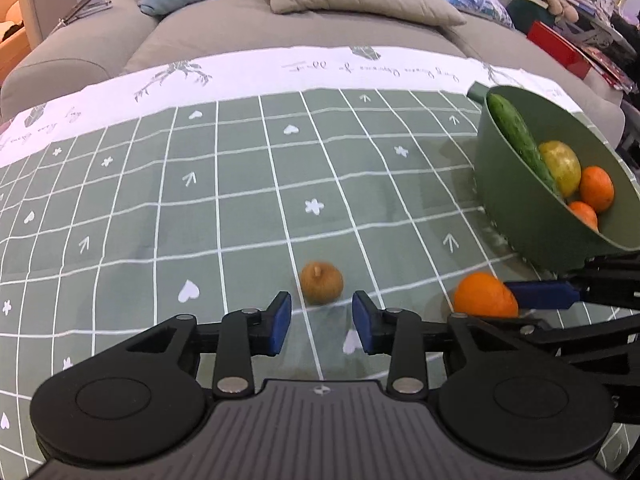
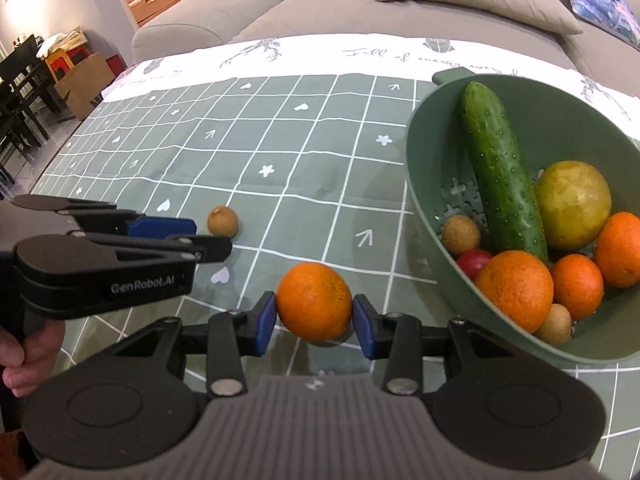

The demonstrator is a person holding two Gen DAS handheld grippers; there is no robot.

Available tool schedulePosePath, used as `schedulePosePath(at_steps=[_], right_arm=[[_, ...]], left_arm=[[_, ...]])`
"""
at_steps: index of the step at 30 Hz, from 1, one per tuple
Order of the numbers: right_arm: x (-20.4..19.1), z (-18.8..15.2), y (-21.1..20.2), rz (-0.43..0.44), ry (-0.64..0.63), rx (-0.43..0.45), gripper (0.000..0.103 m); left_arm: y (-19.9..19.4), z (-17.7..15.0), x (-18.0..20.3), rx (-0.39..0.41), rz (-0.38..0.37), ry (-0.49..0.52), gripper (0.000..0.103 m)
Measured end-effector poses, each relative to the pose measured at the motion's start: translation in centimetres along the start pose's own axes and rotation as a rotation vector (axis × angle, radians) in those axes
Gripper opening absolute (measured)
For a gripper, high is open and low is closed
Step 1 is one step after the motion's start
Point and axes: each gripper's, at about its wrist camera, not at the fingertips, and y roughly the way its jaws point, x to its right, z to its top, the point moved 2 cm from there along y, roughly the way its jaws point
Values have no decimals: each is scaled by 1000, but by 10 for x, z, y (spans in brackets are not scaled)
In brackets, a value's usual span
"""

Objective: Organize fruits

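My right gripper is shut on an orange, one blue pad pressing on each side, just above the checked green tablecloth. The same orange shows in the left wrist view against a blue pad. My left gripper stands open with nothing between its pads. A small brown round fruit lies on the cloth just beyond its fingertips, also visible in the right wrist view. To the right, a green colander bowl holds a cucumber, a yellow-green fruit, oranges, small brown fruits and a red one.
A grey sofa with several cushions runs along the table's far edge. A person's hand holds the left gripper's handle. Dark chairs and a cardboard box stand on the floor at far left. The bowl is close to the right gripper.
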Motion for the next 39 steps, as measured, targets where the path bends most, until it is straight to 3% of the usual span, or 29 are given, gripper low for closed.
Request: schedulePosePath(at_steps=[3, 5, 6, 15, 24, 31, 39], right_arm=[[1, 1, 4, 1, 2, -6, 38], [1, 1, 4, 2, 2, -4, 38], [1, 1, 4, 2, 2, -4, 38], [0, 2, -3, 7, -5, 4, 38], [-1, 2, -42, 39, -57, 51, 38], [11, 2, -84, 52, -99, 105, 38], [52, 1, -120, 9, -139, 128, 38]], left_arm=[[3, 3, -1, -2, -14, -3, 41], [6, 3, -1, -18, -20, 2, 28], [6, 2, -1, -17, -25, 2, 27], [-6, 2, 5, -7, -40, 9, 27], [-42, 10, 23, -16, -25, -10, 26], [-62, 22, 39, -16, -88, -81, 26], [-69, 55, 78, 23, -177, -29, 27]])
